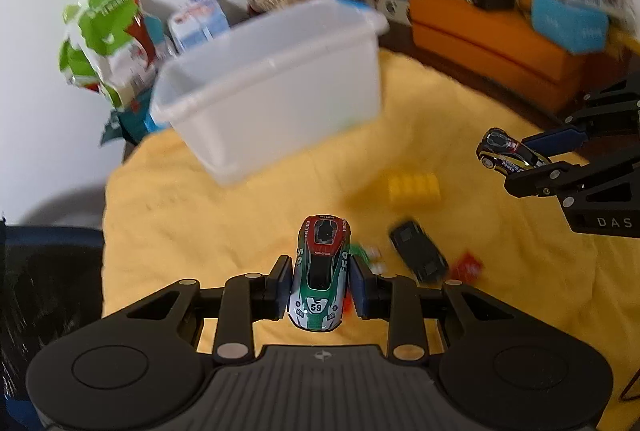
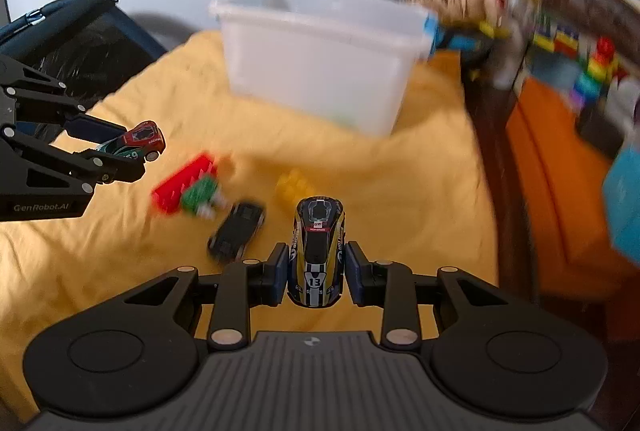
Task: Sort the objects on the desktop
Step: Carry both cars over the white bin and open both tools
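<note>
A translucent white plastic bin (image 1: 272,79) stands at the far side of the yellow cloth (image 1: 180,215), its walls pale and cloudy; a faint greenish patch shows low through one wall, but what lies inside cannot be made out. The left gripper (image 1: 320,283) is clamped on a green, white and red toy car (image 1: 319,271) numbered 59, its pads pressing both flanks, the car held off the cloth and short of the bin. The right gripper (image 2: 316,273) grips a black and yellow toy car (image 2: 317,257) numbered 13 in the same way, also clear of the cloth. Below them on the cloth lie a black toy car (image 2: 238,229), a red brick (image 2: 184,183), a green brick (image 2: 200,193) touching it, and a yellow brick (image 2: 294,185). Behind the bin, snack bags and cartons crowd the wall, and an orange box (image 1: 492,43) sits to the right.
</note>
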{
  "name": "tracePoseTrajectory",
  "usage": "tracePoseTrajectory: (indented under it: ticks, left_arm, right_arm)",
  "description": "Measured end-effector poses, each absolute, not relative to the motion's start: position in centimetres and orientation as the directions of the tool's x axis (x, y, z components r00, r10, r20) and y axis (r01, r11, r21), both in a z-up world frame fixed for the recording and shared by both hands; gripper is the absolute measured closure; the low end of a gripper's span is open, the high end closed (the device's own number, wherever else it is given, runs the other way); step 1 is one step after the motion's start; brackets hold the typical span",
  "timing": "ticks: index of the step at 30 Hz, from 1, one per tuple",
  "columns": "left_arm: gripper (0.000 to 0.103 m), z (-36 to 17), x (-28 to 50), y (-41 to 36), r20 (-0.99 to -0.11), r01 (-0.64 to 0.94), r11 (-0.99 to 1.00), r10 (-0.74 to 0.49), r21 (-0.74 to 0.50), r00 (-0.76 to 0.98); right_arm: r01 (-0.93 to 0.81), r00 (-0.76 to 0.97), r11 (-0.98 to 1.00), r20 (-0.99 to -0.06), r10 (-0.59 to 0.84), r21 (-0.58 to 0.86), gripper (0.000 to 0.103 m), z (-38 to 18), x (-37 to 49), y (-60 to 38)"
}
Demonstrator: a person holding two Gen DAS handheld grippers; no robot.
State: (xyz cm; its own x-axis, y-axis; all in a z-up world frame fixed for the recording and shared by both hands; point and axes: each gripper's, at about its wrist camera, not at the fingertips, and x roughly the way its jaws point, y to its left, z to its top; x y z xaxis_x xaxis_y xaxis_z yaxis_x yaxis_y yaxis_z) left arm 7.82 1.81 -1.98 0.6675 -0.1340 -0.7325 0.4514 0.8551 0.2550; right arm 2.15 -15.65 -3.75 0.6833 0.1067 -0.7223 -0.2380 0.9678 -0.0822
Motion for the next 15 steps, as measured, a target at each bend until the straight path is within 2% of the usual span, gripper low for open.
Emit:
tracePoseTrajectory:
  ticks: [8,15]
  left_arm:
    - [0.069,1.9,14.2,1.2,-0.662,0.401,0.875,-0.134,0.269,0.737]
    - [0.069,2.8,21.9,0.0,-0.649,0.372,0.892,-0.126,0.256,0.750]
  right_arm:
    - [-0.232,0.771,0.968,-0.624,0.124,-0.094,0.070,0.6,8.0,-16.0]
    - [-0.224,0.809,0.971,-0.572,0.137,-0.085,0.070,2.8,15.0,-16.1]
